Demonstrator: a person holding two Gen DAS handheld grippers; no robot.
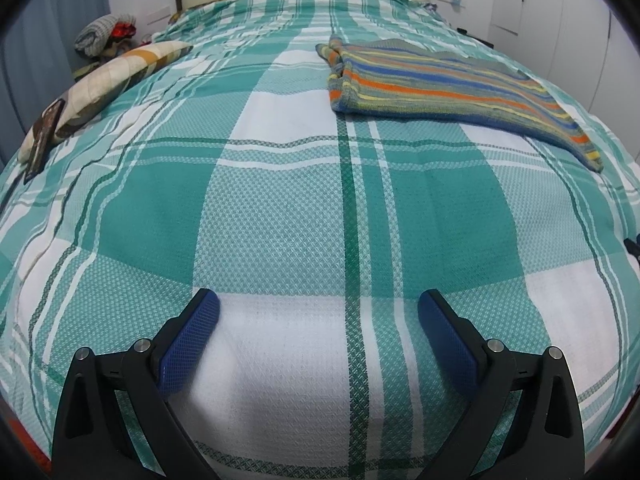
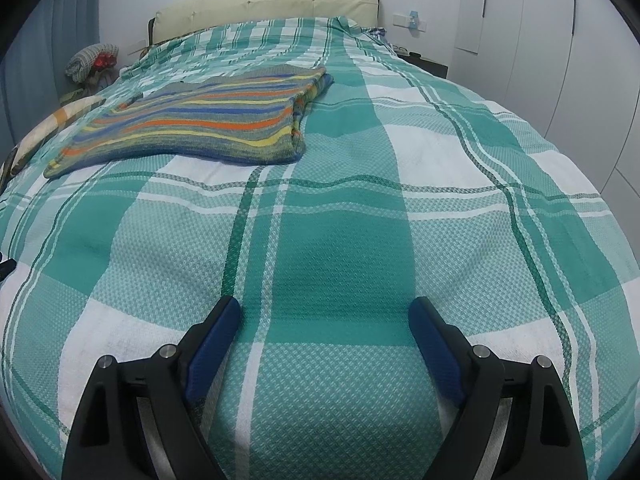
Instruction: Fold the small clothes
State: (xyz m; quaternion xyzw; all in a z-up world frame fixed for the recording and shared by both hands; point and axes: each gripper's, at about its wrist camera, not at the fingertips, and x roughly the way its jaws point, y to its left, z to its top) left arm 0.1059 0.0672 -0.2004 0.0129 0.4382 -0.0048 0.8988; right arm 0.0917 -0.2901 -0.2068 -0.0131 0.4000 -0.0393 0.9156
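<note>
Folded multicoloured striped knit garment [image 1: 440,80] lies upper right on green-and-white checked bedspread [image 1: 280,200]; left gripper [image 1: 319,306] and right gripper [image 2: 324,314] jaws wide apart, empty.

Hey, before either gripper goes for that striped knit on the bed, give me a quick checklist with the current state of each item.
1. Left gripper open, nothing between jaws: ok.
2. Right gripper open, nothing between jaws: ok.
3. Striped knit lying flat on the plaid bedspread: ok.
4. Bedspread between grippers and knit free of objects: ok.
5. Knit already folded: looks doubled at one edge, cannot tell.
6. Pillow apart from knit: ok.
</note>
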